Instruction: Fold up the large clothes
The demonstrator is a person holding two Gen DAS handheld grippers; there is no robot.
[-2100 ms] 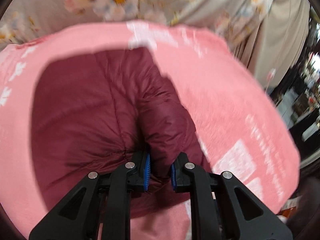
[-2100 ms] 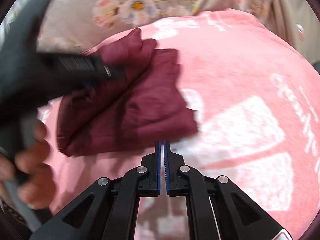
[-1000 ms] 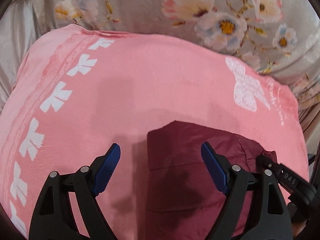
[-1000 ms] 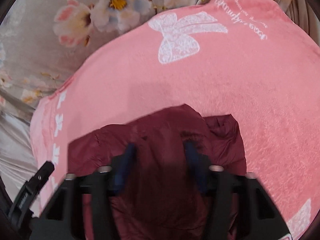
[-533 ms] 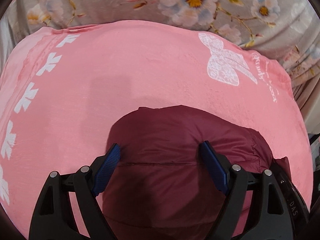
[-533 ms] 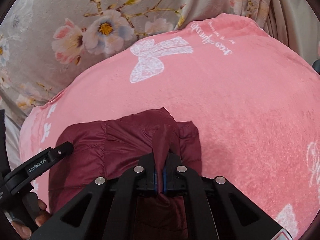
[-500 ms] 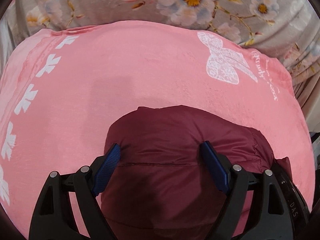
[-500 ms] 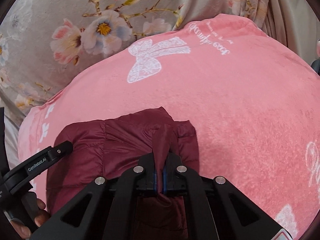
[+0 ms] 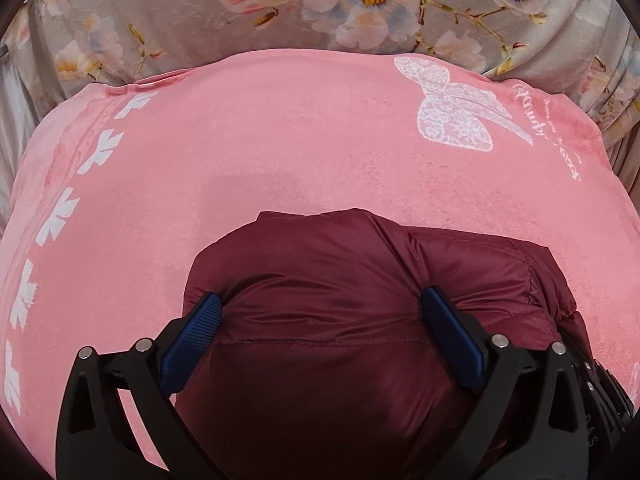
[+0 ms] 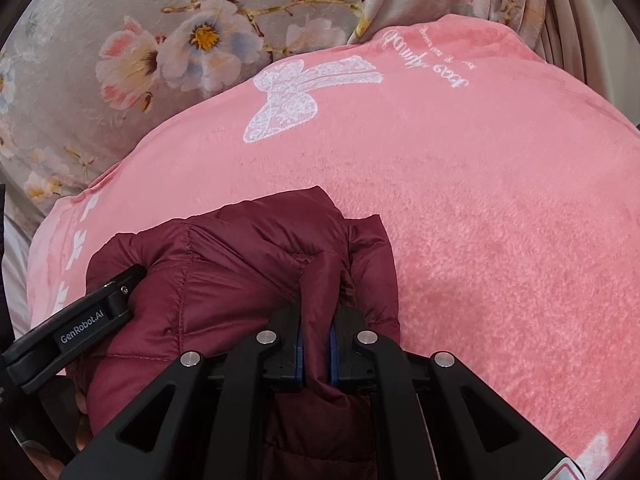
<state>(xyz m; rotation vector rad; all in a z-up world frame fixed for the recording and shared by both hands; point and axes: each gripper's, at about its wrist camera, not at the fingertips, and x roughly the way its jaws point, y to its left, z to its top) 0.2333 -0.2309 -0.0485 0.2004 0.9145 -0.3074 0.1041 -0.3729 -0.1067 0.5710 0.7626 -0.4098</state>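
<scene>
A dark red puffer jacket [image 9: 320, 320] lies bunched and folded on a pink blanket [image 9: 280, 140]. My left gripper [image 9: 320, 296] straddles the thick bundle. Its jaws are opening, with the padded fabric bulging up between the blue pads [image 9: 196, 332]. In the right wrist view, my right gripper [image 10: 318, 332] is shut on a raised fold at the right end of the jacket [image 10: 224, 280]. The left gripper [image 10: 96, 312] shows there at the jacket's left side. The right gripper's black body [image 9: 592, 400] peeks in at the lower right of the left wrist view.
The pink blanket [image 10: 480, 200] bears a white bow print [image 10: 304, 92] and a row of white motifs [image 9: 60, 216] along its left border. Grey floral bedding [image 9: 360, 0] lies beyond it. A hand [image 10: 80, 412] holds the left gripper.
Both grippers came down onto the jacket. The left jaws spread wider around the bundle. The right jaws, apart a second ago, closed on a fold.
</scene>
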